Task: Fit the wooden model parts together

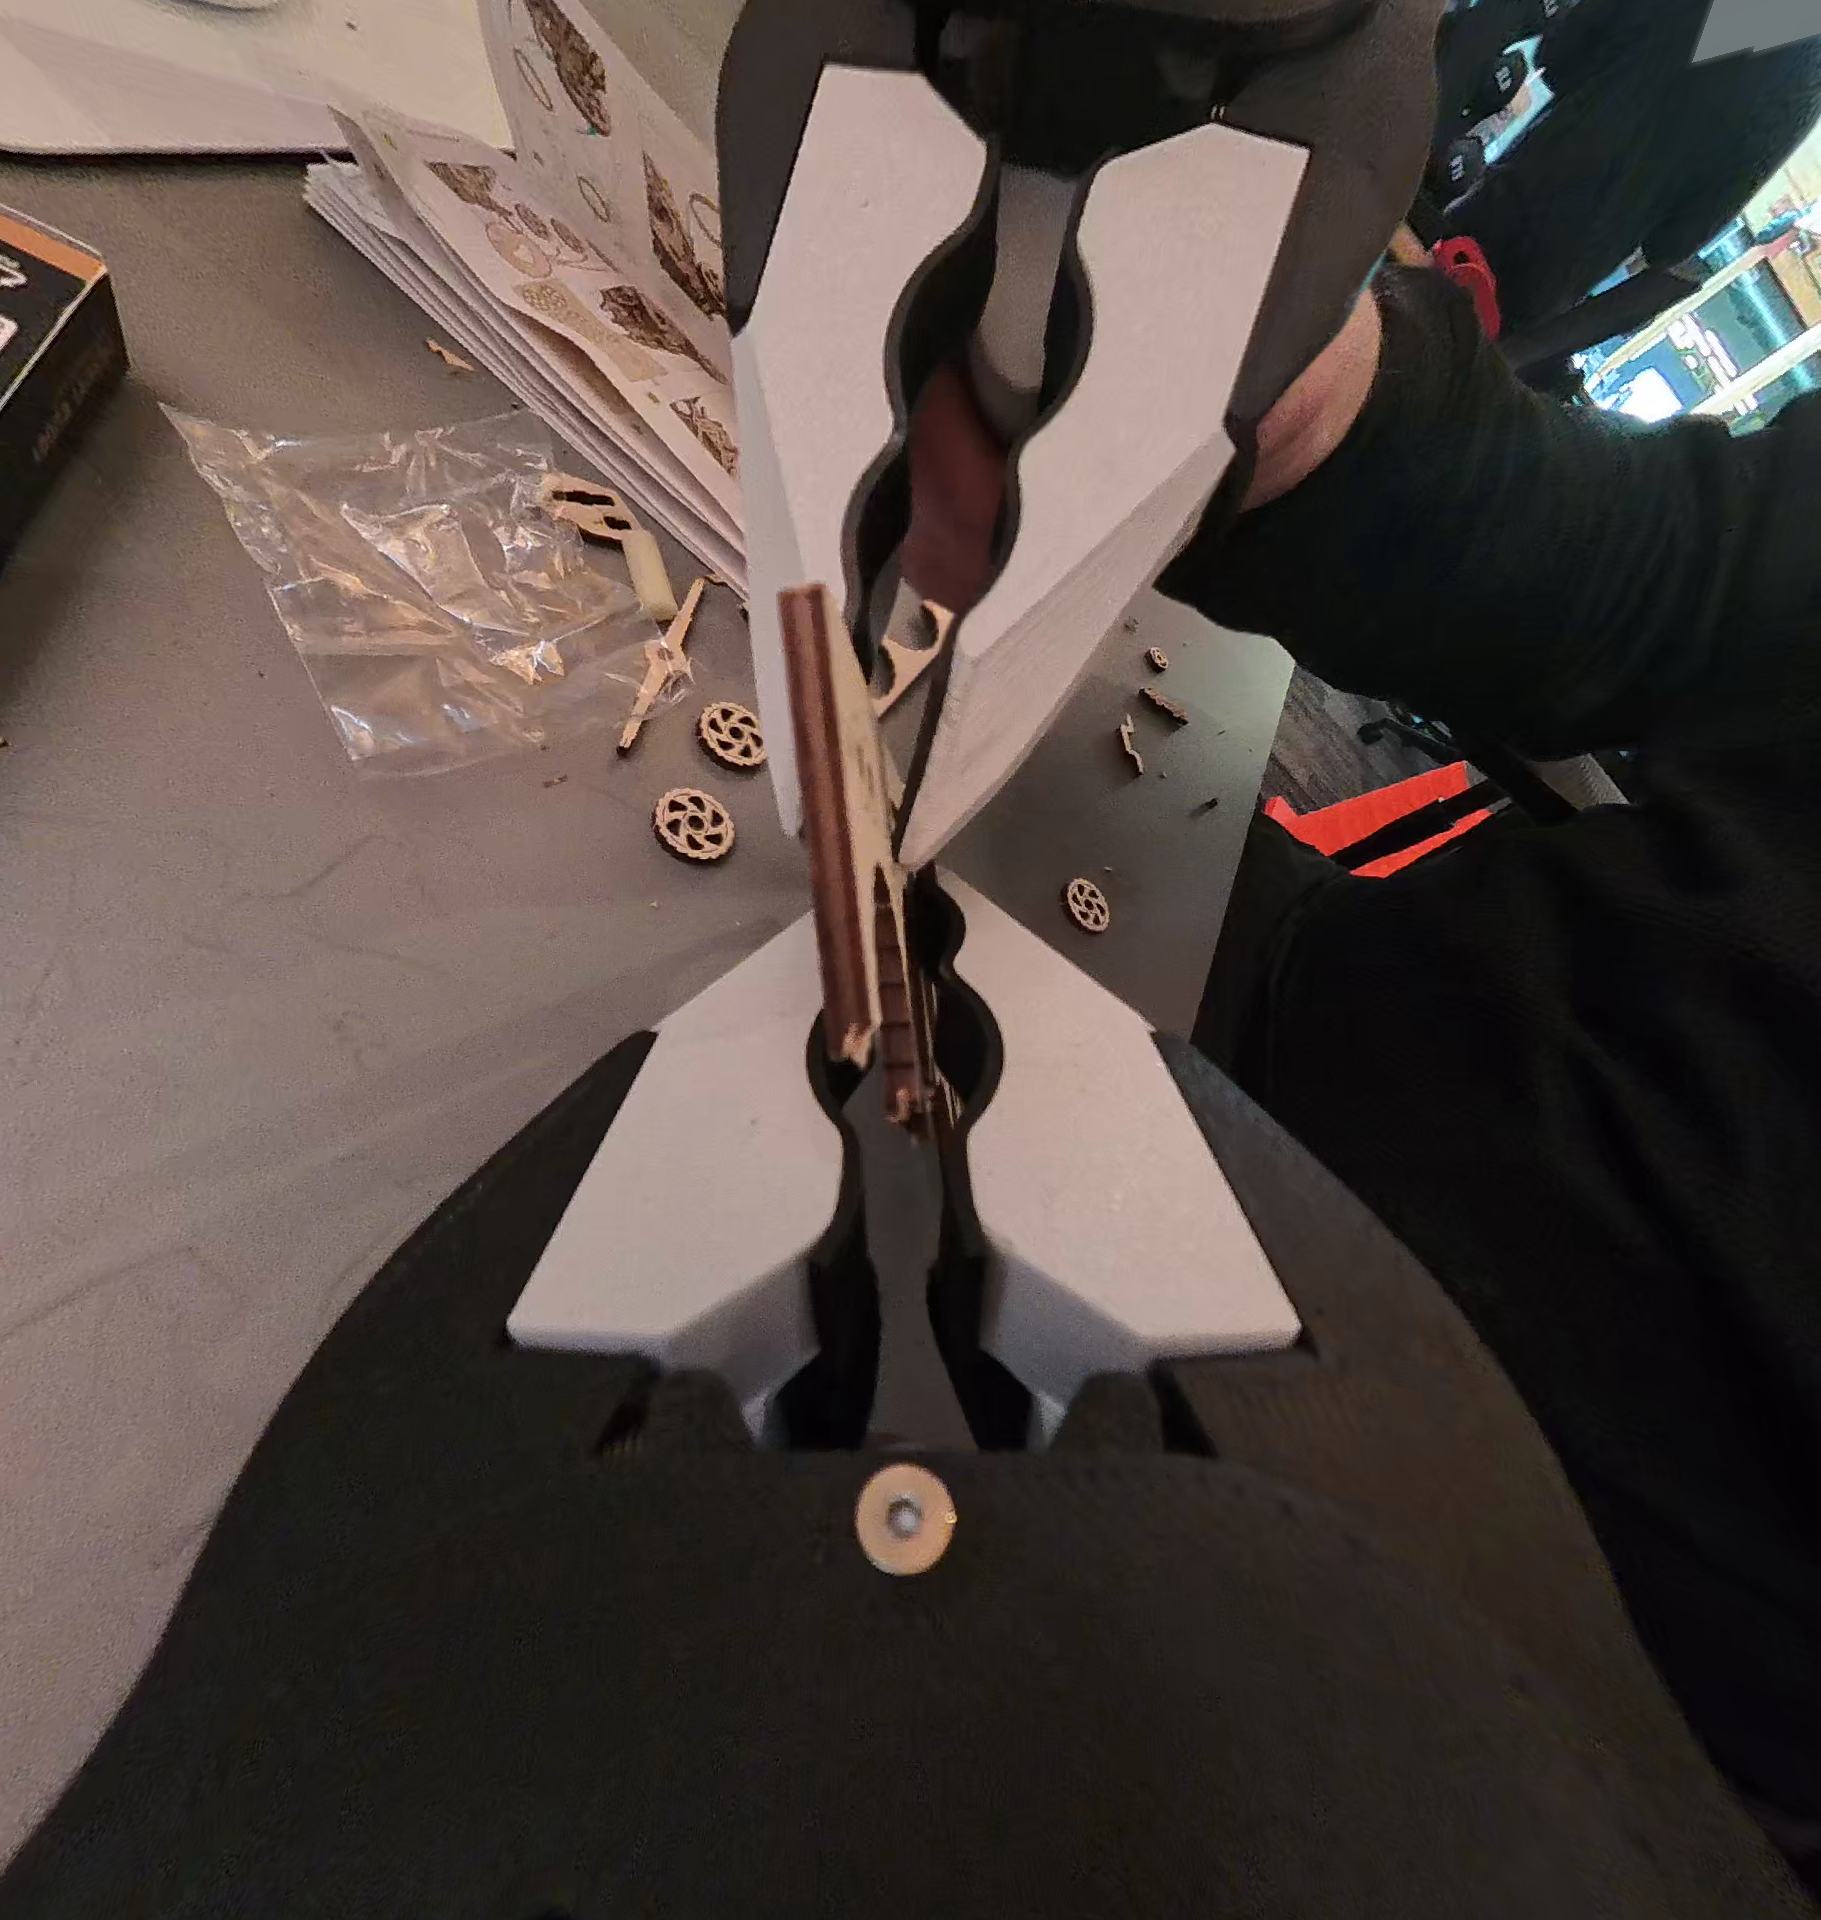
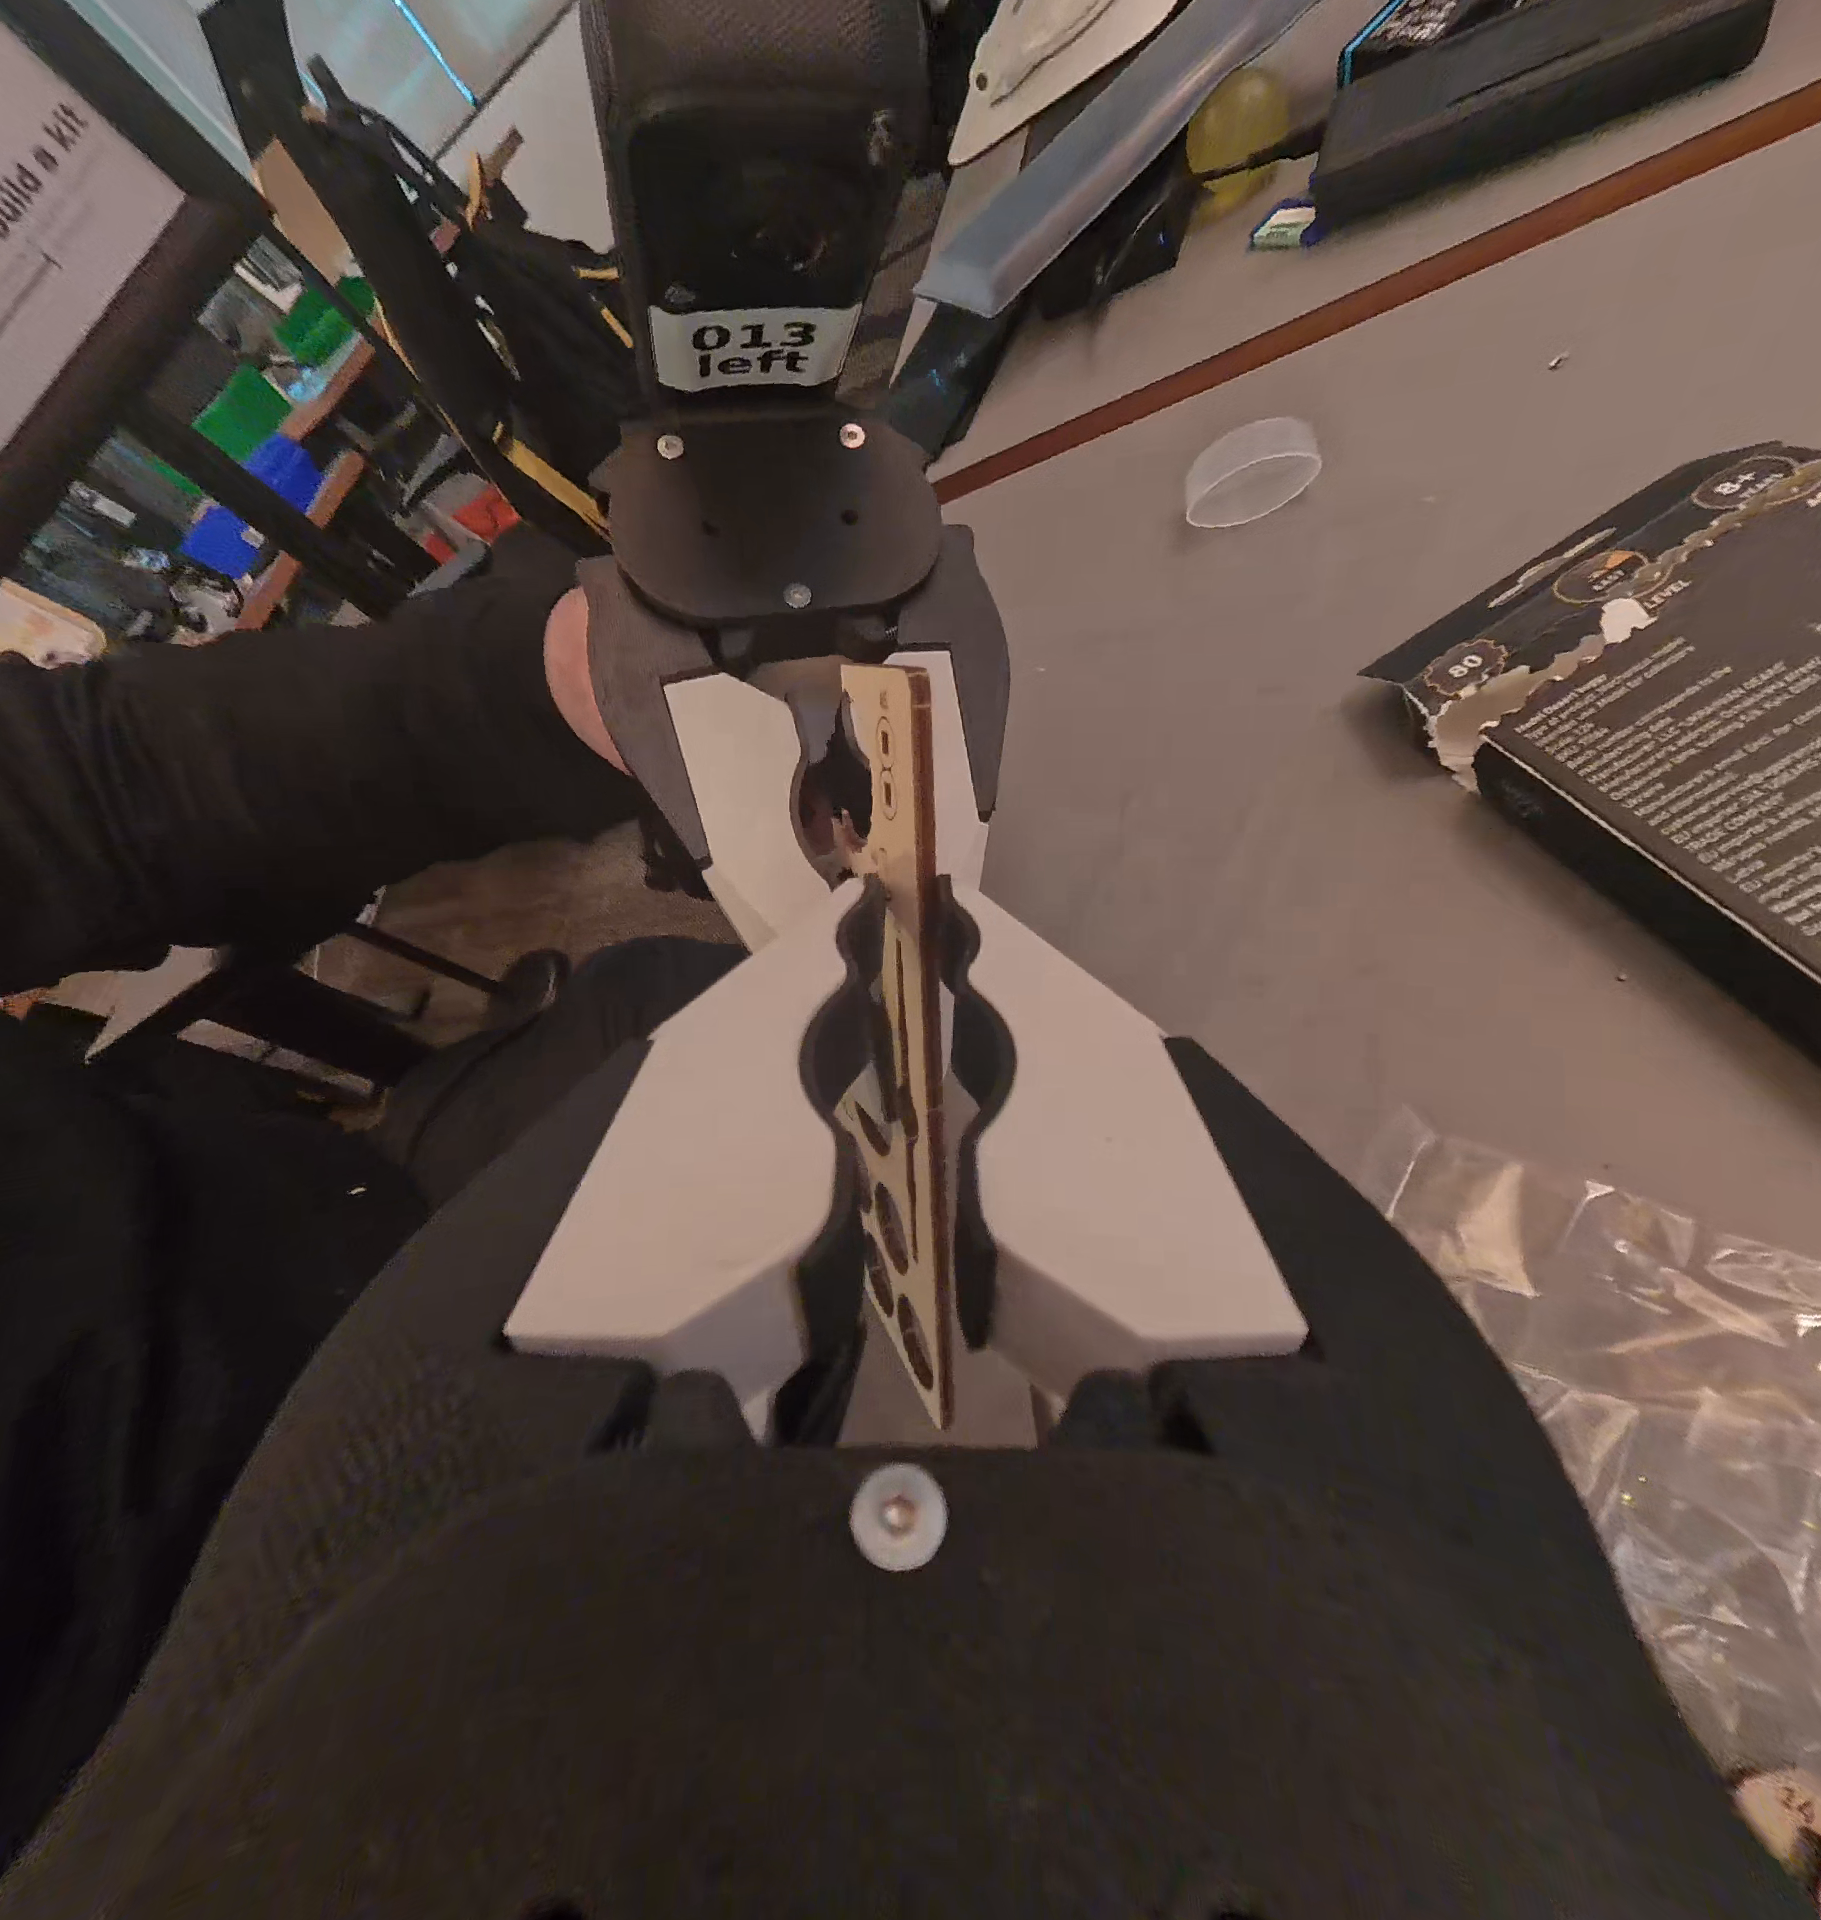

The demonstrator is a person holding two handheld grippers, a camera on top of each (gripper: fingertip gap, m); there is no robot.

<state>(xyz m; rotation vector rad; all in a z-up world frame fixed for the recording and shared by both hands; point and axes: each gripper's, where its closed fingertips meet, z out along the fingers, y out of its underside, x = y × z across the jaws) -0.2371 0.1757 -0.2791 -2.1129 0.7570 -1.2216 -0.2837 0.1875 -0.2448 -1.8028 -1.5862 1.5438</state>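
You held the wooden sheet edge-on above the desk, both the left gripper and right gripper with jaws closed tight on it, tip to tip. You did well to press squarely, sparing the thin wood a twist.

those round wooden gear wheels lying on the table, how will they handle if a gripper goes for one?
The gear wheels lie flat on the grey table, thin and low, so getting a finger under an edge looks awkward. Cut-out spokes suggest they are light and probably snap easily if squeezed hard. Pushed, they would likely slide; set on edge, likely roll.
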